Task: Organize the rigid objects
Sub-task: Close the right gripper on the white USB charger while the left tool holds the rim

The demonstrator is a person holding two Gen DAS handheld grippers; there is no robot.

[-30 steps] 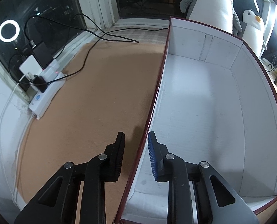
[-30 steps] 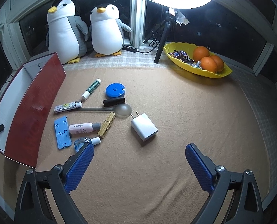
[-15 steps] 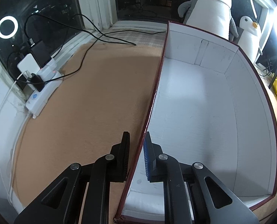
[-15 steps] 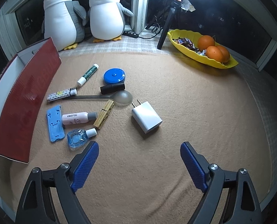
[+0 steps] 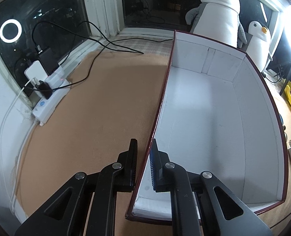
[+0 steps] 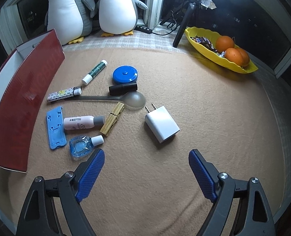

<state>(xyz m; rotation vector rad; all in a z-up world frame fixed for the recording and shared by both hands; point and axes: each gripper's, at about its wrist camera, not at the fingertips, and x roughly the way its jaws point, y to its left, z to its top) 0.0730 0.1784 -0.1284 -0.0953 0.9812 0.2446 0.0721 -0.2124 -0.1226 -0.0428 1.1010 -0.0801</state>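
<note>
My left gripper [image 5: 143, 163] has just closed onto the box [image 5: 161, 102] wall; my right gripper [image 6: 145, 173], jaws apart and empty, has lowered toward the charger [image 6: 162, 123], which I'd grasp next.

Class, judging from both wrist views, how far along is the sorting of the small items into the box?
Done: nothing is packed; the box looks empty. In hand: the left gripper clamps the box's near wall, and the open right gripper hangs near the white charger. Left: every item on the mat.

The box's [image 6: 25, 90] inside is hidden behind its red wall (right wrist view).
</note>
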